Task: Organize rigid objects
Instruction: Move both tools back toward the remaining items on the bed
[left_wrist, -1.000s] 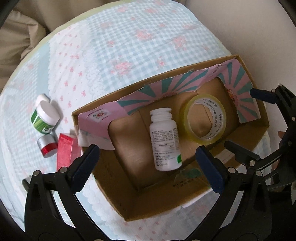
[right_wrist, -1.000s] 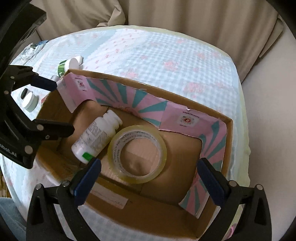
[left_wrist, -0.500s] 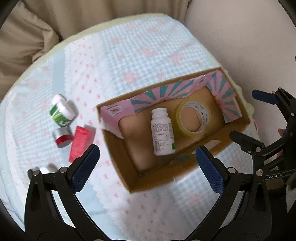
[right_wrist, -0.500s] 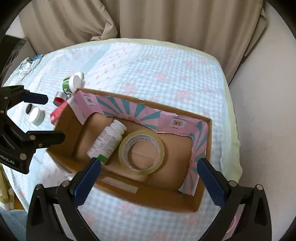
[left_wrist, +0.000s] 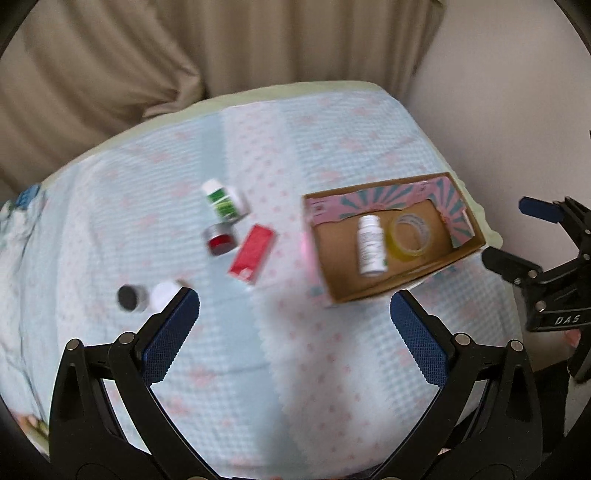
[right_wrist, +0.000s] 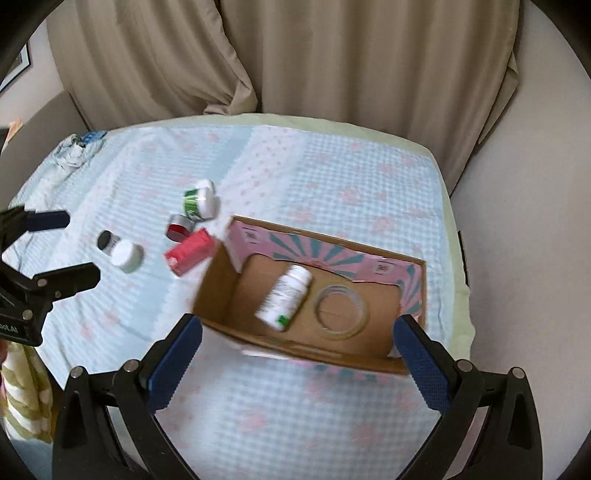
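Moved: both cameras are now much higher and farther from the cardboard box (left_wrist: 391, 236) than a second ago, so the box looks small and more of the table shows.
Left gripper (left_wrist: 295, 325): wide open, holding nothing, up over the cloth in front of the box.
Right gripper (right_wrist: 299, 354): wide open, holding nothing, up over the front wall of the box.
Box: sits on the checked tablecloth (right_wrist: 332, 177), with pink and teal paper along its back wall.
White bottle (right_wrist: 283, 297): lies on its side inside the box, in the left half.
Tape roll (right_wrist: 340, 307): lies flat inside the box, just beside the bottle, on its right.
Red carton (right_wrist: 190, 252): lies on the cloth just outside the left end of the box.
Red and silver tin (right_wrist: 179, 226): on the cloth, just past the red carton, farther from the box.
Green and white jar (right_wrist: 199, 201): on its side, just beyond the tin, away from the box.
White-lid jar (right_wrist: 126, 254): on the cloth, well left of the box.
Black-lid jar (right_wrist: 107, 240): touching the white-lid jar, on the side away from the box.
Curtain (right_wrist: 295, 59): hangs behind the table, far behind the box.
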